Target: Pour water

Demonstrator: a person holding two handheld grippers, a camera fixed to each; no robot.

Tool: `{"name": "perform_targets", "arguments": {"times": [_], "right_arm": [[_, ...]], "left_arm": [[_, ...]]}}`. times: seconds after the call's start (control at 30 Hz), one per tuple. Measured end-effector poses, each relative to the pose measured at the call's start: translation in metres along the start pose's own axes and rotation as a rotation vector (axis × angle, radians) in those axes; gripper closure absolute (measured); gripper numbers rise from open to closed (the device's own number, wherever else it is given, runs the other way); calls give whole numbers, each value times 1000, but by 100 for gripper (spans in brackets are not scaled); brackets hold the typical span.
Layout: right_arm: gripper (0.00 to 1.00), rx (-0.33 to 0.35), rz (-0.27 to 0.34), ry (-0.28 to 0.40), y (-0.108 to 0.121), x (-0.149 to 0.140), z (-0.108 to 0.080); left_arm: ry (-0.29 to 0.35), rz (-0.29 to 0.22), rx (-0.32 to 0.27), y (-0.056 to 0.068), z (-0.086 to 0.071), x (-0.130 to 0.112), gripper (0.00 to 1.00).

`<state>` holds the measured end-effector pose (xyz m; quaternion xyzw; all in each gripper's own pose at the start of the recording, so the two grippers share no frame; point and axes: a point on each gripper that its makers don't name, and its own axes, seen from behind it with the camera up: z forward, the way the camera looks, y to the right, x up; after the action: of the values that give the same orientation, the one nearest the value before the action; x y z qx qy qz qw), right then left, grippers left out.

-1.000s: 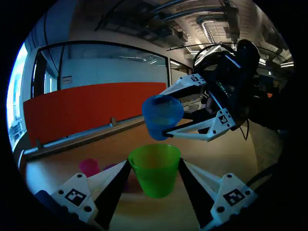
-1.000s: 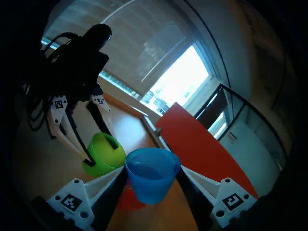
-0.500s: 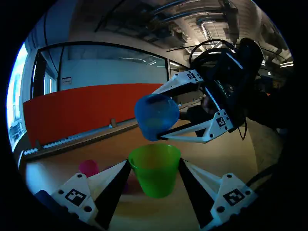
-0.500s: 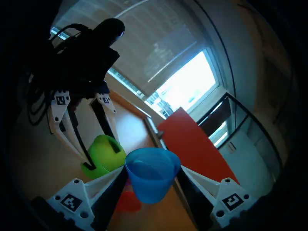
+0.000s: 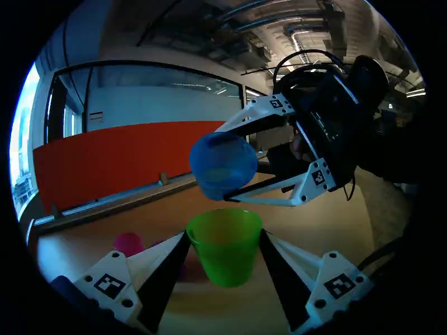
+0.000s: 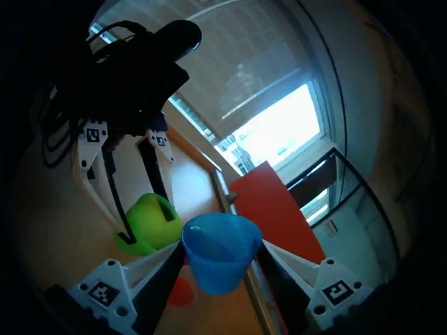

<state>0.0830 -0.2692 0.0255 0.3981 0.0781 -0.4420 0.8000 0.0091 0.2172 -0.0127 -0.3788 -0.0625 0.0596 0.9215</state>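
Observation:
My left gripper (image 5: 224, 252) is shut on an upright green cup (image 5: 224, 245), held above the wooden table (image 5: 313, 223). Just above that cup hangs a blue cup (image 5: 222, 165), tipped with its mouth towards my left gripper's camera, and water shows inside it. In the right gripper view my right gripper (image 6: 220, 258) is shut on the same blue cup (image 6: 220, 257), whose water lies slanted inside. The green cup (image 6: 146, 224) sits low and left of it there, between the white fingers (image 6: 92, 178) of the left gripper. I see no stream between the cups.
A pink cup (image 5: 129, 242) and a darker purple one beside it stand on the table at the lower left. A red cup (image 6: 180, 290) shows under the blue one. An orange wall panel (image 5: 123, 153) and glass partition run behind the table.
The blue cup has moved left and up over the green cup and tipped further over. The right gripper view has rolled accordingly. The green cup has stayed put.

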Motion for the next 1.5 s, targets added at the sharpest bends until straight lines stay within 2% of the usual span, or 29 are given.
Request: {"name": "perform_targets", "arguments": {"times": [0.7, 1.5], "right_arm": [[10, 2, -123, -4, 1, 4, 4], [10, -6, -181, -7, 5, 5, 6]], "left_arm": [[-3, -2, -8, 0, 0, -3, 13], [-2, -1, -15, 2, 1, -2, 13]]}}
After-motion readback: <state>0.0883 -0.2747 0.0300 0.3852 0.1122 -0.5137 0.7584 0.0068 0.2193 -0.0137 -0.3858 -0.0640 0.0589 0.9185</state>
